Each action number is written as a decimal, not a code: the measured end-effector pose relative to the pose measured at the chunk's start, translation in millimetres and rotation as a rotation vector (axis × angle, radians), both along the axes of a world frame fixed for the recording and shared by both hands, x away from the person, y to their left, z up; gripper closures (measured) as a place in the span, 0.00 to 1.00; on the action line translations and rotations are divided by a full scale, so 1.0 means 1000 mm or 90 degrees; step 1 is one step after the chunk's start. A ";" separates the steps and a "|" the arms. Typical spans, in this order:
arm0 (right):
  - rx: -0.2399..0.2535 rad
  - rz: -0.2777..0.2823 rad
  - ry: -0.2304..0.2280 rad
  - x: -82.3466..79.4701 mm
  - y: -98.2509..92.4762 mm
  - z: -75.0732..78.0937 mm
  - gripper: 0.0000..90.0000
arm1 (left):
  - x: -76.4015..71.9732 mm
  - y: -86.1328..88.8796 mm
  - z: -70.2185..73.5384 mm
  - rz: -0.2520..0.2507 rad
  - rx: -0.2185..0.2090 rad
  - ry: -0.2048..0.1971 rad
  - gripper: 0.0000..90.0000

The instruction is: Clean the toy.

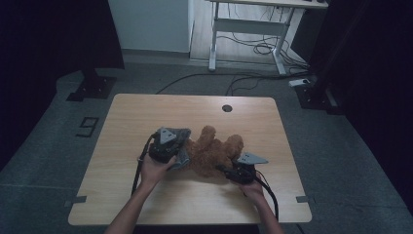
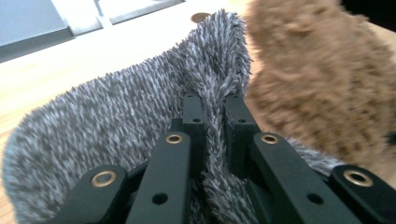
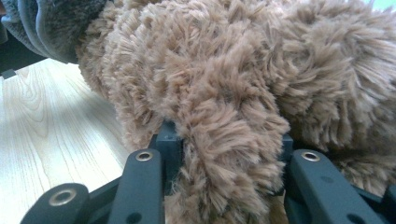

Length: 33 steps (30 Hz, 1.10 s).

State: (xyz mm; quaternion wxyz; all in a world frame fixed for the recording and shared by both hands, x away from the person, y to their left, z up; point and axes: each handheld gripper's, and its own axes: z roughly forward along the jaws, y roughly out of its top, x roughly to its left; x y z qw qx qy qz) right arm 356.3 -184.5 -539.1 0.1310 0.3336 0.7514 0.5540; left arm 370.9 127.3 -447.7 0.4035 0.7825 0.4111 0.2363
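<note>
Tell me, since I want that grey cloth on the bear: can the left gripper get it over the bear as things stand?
Probably yes: the left gripper is shut on the grey cloth, right beside the teddy bear, with nothing between them.

One readable sign: digit "9" (image 1: 88, 126), dark squared strokes, marked on grey floor (image 1: 48, 146) left of tabletop (image 1: 146, 105), read from high view. No other text, label or brand legible on anything else in high view or either gripper view.
</note>
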 end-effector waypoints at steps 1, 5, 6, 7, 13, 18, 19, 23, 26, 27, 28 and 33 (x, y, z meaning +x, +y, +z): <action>0.000 0.000 0.000 0.000 0.000 0.000 0.68 | 0.000 0.006 -0.001 0.008 -0.004 0.000 0.90; -0.001 0.002 -0.001 0.000 0.000 0.000 0.68 | -0.002 0.019 -0.008 0.019 -0.022 0.002 0.90; -0.002 0.002 -0.002 0.000 0.000 0.000 0.68 | -0.003 0.020 -0.009 0.019 -0.022 0.002 0.90; -0.002 0.002 -0.003 0.000 0.000 0.000 0.68 | -0.004 0.021 -0.009 0.021 -0.022 -0.001 0.90; -0.001 0.000 -0.001 0.000 0.000 0.000 0.68 | -0.004 0.036 -0.014 0.046 -0.036 0.010 0.90; 0.000 -0.001 -0.001 0.001 0.000 0.000 0.68 | -0.008 0.047 -0.010 0.046 -0.089 0.032 0.90; 0.001 -0.002 -0.001 0.001 0.000 -0.001 0.68 | -0.012 0.042 -0.003 0.035 -0.086 0.021 0.90; 0.004 -0.003 0.002 0.001 -0.001 -0.001 0.68 | -0.020 0.021 0.021 -0.010 -0.099 -0.010 0.90; 0.004 -0.004 0.003 0.001 -0.001 -0.001 0.68 | -0.021 -0.003 0.038 -0.046 -0.112 -0.029 0.90; 0.003 -0.003 0.003 0.001 -0.001 -0.001 0.68 | -0.020 -0.012 0.042 -0.058 -0.113 -0.032 0.90; 0.003 -0.003 0.002 0.001 -0.001 -0.001 0.68 | -0.020 -0.018 0.044 -0.067 -0.113 -0.033 0.90; 0.003 -0.004 0.003 0.001 -0.001 -0.001 0.68 | -0.009 -0.077 0.055 -0.133 -0.103 -0.023 0.90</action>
